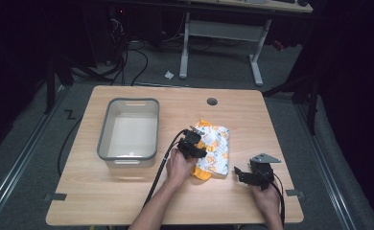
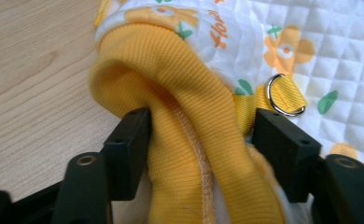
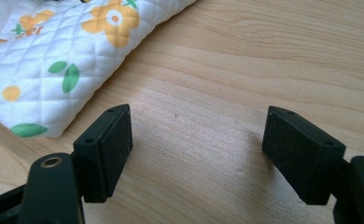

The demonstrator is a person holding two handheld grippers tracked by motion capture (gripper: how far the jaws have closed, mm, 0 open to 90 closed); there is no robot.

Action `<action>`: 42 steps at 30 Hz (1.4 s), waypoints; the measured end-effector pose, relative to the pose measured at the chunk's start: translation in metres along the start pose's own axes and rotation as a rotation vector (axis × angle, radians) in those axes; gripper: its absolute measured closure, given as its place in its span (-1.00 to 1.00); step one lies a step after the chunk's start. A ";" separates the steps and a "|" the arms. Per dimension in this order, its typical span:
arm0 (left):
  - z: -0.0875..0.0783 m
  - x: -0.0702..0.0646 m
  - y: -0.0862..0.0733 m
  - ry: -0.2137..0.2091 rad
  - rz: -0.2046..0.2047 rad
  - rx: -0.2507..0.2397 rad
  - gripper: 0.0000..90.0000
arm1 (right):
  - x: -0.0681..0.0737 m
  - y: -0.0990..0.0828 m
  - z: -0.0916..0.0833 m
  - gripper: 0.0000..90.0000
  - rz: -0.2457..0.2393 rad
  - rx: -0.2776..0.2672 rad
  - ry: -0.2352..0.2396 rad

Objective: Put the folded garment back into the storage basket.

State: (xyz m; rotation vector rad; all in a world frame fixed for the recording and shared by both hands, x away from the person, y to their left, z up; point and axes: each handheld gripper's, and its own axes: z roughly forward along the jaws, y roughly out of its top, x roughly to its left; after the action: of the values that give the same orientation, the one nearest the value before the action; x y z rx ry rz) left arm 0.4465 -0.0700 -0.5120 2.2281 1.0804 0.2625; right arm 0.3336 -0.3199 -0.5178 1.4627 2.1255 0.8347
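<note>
Left claw (image 2: 201, 135) clamped, right claw (image 3: 196, 140) agape

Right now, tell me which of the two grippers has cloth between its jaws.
The left gripper: the garment's yellow ribbed cuff runs between its jaws. The right gripper stands open over bare table, beside the quilted cloth.

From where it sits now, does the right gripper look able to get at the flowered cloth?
Probably yes. The right gripper has its jaws open over bare table, and the flowered cloth lies just beside it with nothing between them.
</note>
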 end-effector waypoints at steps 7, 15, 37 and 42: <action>-0.001 -0.003 0.000 -0.042 0.023 -0.002 0.41 | 0.000 0.000 0.000 -0.46 0.000 0.000 0.000; -0.002 0.002 0.001 -0.099 -0.008 -0.007 0.60 | 0.000 0.000 0.000 -0.46 0.000 0.000 0.000; -0.050 0.000 0.005 -0.179 0.000 -0.148 0.65 | 0.000 0.000 0.000 -0.46 -0.002 0.000 0.000; -0.063 0.001 0.006 -0.192 0.002 -0.181 0.65 | 0.000 0.000 0.000 -0.46 -0.001 0.000 -0.001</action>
State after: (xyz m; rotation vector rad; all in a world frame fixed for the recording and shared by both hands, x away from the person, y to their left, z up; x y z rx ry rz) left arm 0.4235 -0.0430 -0.4597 2.0472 0.9147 0.1377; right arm 0.3335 -0.3199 -0.5178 1.4612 2.1262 0.8334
